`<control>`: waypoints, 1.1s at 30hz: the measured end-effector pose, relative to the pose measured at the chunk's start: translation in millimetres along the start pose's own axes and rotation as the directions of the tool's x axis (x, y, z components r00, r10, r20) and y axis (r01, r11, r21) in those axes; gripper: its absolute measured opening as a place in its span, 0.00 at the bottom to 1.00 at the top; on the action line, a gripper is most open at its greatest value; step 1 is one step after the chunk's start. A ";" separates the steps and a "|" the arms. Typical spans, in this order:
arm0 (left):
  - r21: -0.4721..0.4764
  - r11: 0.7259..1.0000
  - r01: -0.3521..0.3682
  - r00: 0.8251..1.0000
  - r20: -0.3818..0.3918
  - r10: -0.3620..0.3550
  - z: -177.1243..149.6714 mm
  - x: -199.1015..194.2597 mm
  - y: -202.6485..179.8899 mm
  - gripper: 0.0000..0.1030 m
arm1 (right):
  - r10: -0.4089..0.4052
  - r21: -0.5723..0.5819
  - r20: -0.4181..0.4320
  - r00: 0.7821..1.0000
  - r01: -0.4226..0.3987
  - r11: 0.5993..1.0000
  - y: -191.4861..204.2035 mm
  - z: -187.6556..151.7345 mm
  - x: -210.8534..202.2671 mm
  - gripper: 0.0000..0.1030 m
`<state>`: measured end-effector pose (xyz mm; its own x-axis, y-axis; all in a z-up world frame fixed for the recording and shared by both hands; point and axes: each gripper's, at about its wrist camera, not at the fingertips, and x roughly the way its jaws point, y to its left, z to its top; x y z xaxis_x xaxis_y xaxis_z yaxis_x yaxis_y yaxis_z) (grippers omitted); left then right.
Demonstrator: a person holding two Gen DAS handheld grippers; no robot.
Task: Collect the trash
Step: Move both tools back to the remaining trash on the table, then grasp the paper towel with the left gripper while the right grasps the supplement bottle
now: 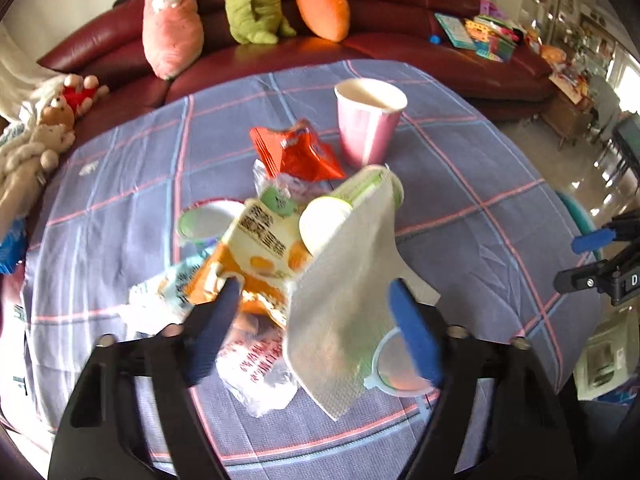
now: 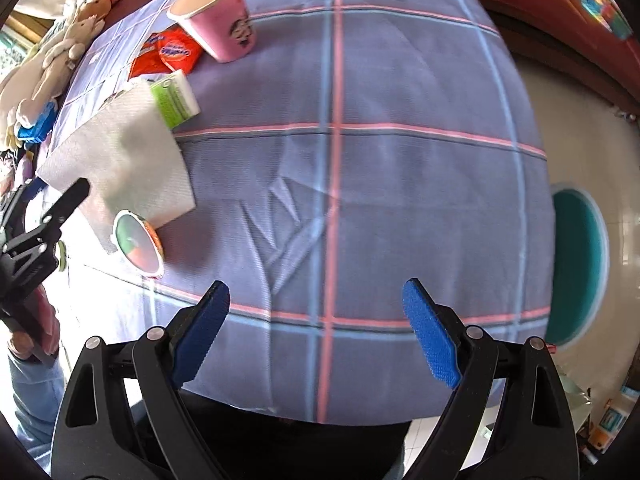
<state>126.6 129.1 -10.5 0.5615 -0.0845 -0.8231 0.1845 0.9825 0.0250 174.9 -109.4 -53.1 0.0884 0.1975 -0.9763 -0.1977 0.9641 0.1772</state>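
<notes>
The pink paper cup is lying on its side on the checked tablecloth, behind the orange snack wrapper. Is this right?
Not quite. The pink paper cup stands upright with its open mouth up, not on its side; the left wrist view shows this. It is on the checked tablecloth, behind the orange snack wrapper.

On my table (image 1: 500, 184) the trash heap sits centre: paper cup (image 1: 370, 120) farthest back, snack packet (image 1: 298, 154) left before it, napkin (image 1: 352, 300) draped nearest, plush toys (image 1: 240, 4) on the sofa (image 1: 400, 32) behind.
</notes>
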 end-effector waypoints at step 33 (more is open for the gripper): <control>-0.181 0.983 0.014 0.997 0.071 -0.001 25.4 -7.1 80.0 0.02 | 0.146 0.196 0.049 0.988 -0.152 0.969 79.2 107.0 22.5 0.82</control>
<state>157.9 204.1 11.8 0.6170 -0.0967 -0.7810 0.0433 0.9951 -0.0890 265.7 -9.6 -47.7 0.1066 0.3442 -0.9328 -0.0139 0.9386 0.3448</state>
